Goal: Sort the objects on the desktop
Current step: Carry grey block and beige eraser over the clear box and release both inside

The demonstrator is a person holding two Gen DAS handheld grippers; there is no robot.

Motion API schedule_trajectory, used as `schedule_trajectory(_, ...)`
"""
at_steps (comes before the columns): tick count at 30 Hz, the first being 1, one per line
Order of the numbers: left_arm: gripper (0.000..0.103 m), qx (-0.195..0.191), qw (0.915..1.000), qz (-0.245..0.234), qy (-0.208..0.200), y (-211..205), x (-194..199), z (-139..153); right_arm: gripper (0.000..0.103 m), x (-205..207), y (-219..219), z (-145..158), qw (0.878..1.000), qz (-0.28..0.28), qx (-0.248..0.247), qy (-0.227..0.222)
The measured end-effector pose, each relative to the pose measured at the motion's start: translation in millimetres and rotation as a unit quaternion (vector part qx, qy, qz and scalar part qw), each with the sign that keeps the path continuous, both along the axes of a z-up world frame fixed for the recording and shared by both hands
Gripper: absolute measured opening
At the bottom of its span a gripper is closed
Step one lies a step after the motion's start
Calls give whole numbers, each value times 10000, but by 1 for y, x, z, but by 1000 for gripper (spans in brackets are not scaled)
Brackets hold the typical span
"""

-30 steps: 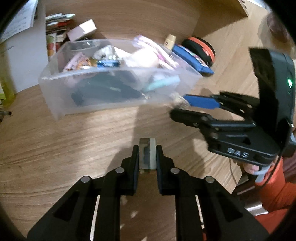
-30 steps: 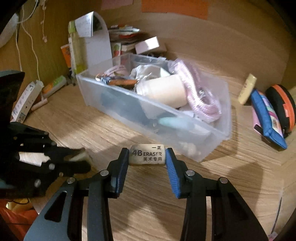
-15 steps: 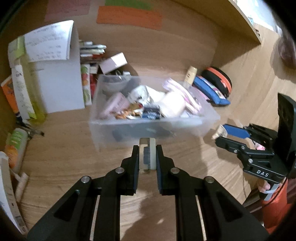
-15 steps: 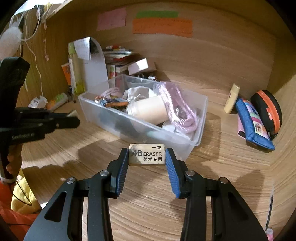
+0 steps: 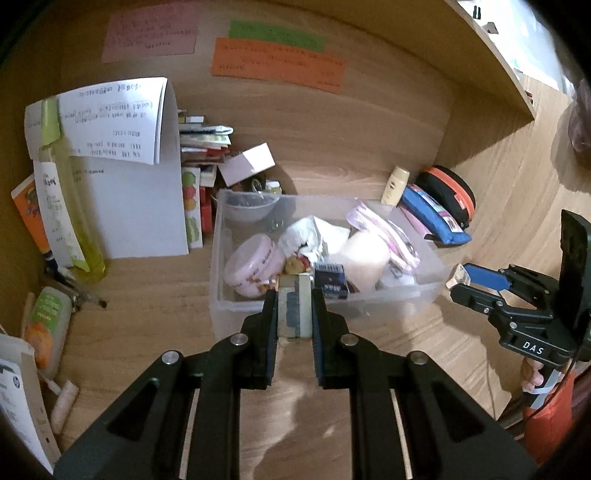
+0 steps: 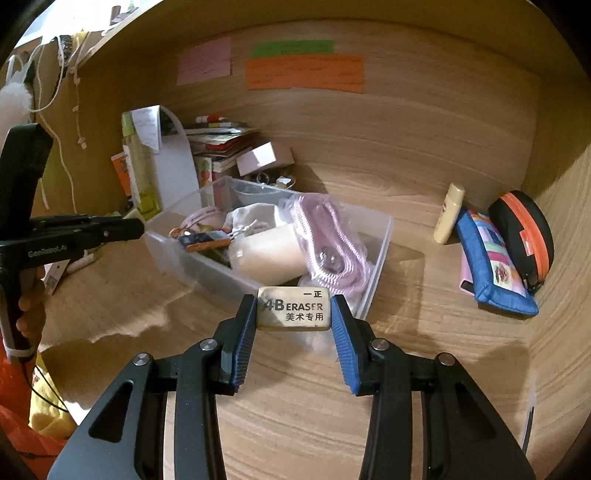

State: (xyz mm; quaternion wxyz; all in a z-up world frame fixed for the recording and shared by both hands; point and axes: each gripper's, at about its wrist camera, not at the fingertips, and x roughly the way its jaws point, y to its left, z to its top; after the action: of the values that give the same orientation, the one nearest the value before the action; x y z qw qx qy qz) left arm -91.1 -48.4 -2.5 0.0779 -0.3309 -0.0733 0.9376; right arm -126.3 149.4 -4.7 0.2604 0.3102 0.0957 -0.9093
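Wood-grain table (image 6: 424,369); clear bin (image 6: 376,254); beige eraser (image 6: 293,308) with black print; pink jar (image 5: 253,271); pink cord (image 6: 325,236); blue patchwork pouch (image 6: 493,266); black case (image 6: 524,232) with orange zip; pink (image 5: 149,31), green (image 5: 277,35), orange (image 5: 279,64) notes.

Wooden desk (image 6: 295,424): clear bin (image 6: 373,258), pouches (image 6: 491,266)

Beige 4B eraser (image 6: 294,308) held flat, clear bin (image 6: 376,254) crammed, upright

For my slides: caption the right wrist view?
Right gripper holds a 4B eraser before a cluttered clear bin on a wooden desk.
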Motion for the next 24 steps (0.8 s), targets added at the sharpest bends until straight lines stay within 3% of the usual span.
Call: schedule_trajectory(24, 15, -56, 9999, 28, -160, -10, -36, -25, 38, -51, -20, -19, 9991, -37, -59, -428)
